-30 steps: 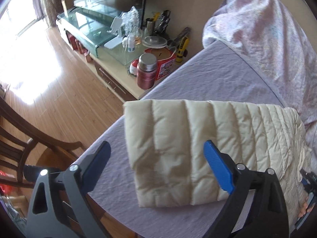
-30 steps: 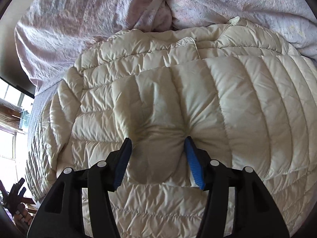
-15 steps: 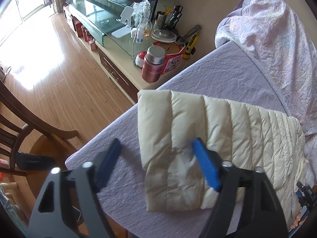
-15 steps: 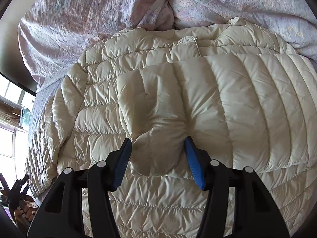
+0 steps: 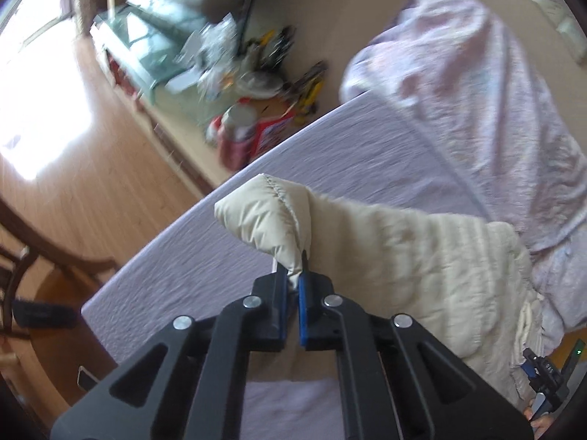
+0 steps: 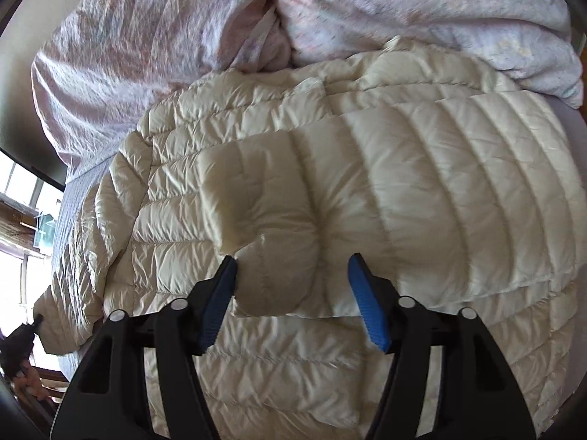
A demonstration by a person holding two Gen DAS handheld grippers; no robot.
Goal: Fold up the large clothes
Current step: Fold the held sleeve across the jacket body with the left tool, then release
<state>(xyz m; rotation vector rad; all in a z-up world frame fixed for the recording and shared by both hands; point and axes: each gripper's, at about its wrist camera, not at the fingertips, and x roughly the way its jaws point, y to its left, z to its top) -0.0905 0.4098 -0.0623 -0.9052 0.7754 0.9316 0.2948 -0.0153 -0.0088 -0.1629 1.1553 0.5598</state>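
Left gripper [image 5: 293,282]: jaws are pinching the jacket's sleeve end [image 5: 271,220], lifting it off the bed [image 5: 176,275] for folding inward.
Right gripper [image 6: 293,293]: jaws are gaping wide, gripping nothing, pressing the folded panel to steady the jacket [image 6: 422,183].
Jacket: lying on the bed, quilt [image 6: 165,36] bunched beyond it.
Desk [image 5: 172,124]: standing beyond the jacket, beside the bed.

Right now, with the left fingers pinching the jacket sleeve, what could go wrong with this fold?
The left gripper holds only a thin pinch of the sleeve, so the slick fabric may slip out mid-fold. The right gripper is open over the other folded sleeve, pinning nothing, so pulling could drag the puffer jacket out of shape.
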